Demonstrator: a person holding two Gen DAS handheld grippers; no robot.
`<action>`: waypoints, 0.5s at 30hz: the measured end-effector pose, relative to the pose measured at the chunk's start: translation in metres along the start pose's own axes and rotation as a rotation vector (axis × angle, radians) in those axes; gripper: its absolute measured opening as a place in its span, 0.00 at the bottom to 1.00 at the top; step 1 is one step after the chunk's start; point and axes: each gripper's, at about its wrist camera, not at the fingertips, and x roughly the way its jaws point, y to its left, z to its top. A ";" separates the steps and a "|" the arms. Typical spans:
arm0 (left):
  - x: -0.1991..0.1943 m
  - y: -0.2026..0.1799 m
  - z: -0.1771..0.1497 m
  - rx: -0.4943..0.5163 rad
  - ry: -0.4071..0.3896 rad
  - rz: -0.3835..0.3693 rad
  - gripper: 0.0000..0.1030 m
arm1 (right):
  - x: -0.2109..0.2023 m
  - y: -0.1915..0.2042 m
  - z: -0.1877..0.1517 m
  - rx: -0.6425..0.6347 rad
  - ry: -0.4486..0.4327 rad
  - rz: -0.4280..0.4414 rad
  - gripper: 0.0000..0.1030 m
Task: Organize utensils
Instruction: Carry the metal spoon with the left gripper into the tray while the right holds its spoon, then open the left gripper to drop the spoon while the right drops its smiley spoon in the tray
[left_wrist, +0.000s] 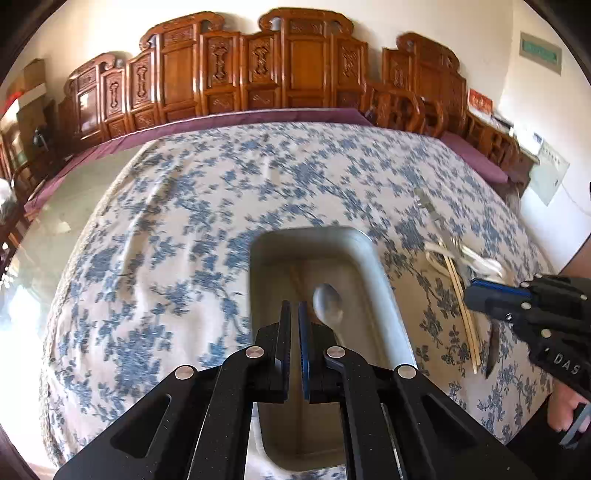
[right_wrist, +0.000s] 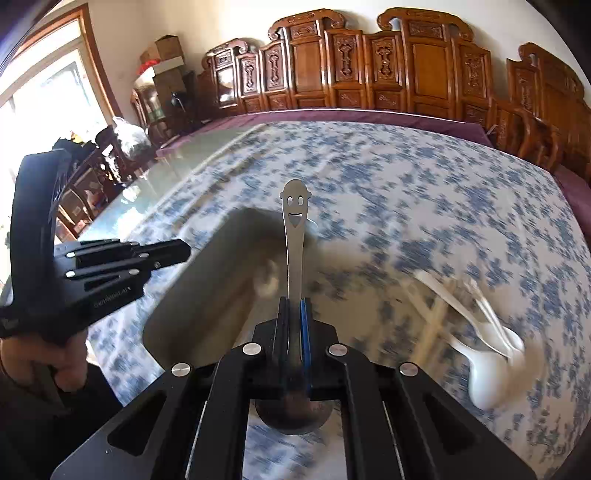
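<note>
My right gripper has its jaws clamped on the smiley spoon — I'd lower it flat into the tray; left gripper hovers there, jaws together, empty.

A table covered by a blue-flowered cloth carries 1 grey tray near centre, with chopsticks and white spoons lying to its right.

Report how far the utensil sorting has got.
Done: one metal spoon lies in the grey tray. In hand: the right gripper is shut on a smiley-handled spoon; the left gripper is shut and holds nothing. Left: white spoons and chopsticks on the tablecloth.
</note>
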 end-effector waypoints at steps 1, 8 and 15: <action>-0.003 0.007 0.000 -0.007 -0.008 0.004 0.03 | 0.002 0.006 0.003 0.002 -0.001 0.009 0.07; -0.019 0.039 0.000 -0.039 -0.054 0.039 0.03 | 0.037 0.038 0.017 0.032 0.036 0.051 0.07; -0.023 0.056 0.002 -0.055 -0.066 0.048 0.03 | 0.075 0.058 0.004 0.029 0.118 0.005 0.07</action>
